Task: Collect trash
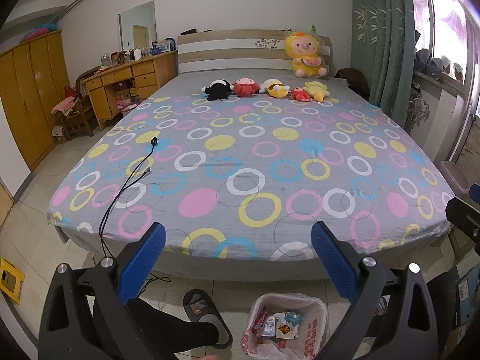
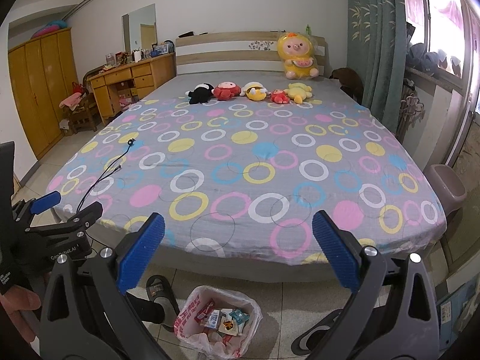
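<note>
- The left gripper (image 1: 237, 258) is hanging over the floor at the foot of the bed (image 1: 258, 156), and it is pointing forward over the mattress; its two blue fingers (image 1: 143, 262) are standing wide apart and are holding nothing.
- The right gripper (image 2: 238, 255) is hovering in the same pose, level and facing the headboard, with its blue pads (image 2: 336, 253) spread wide and nothing between them.
- In the right wrist view the left gripper (image 2: 64, 205) is showing at the left edge, just beside the right one, and a hand (image 2: 18, 312) is gripping its handle from below.
- The trash bin (image 1: 283, 325), lined with a white and red plastic bag, is standing on the tiled floor below and between the two grippers, near the foot of the bed.
- Several wrappers and small packets (image 2: 223, 318) are lying inside the bin.
- A foot in a dark slipper (image 1: 207, 318) is resting on the floor just to the left of the bin.
- A thin black cable (image 1: 129, 177) is lying on the left part of the patterned sheet and is hanging down over the edge.
- Five small plush toys (image 1: 264, 90) are lying in a row far up the bed, and a bigger yellow plush (image 1: 304, 55) is sitting against the headboard.
</note>
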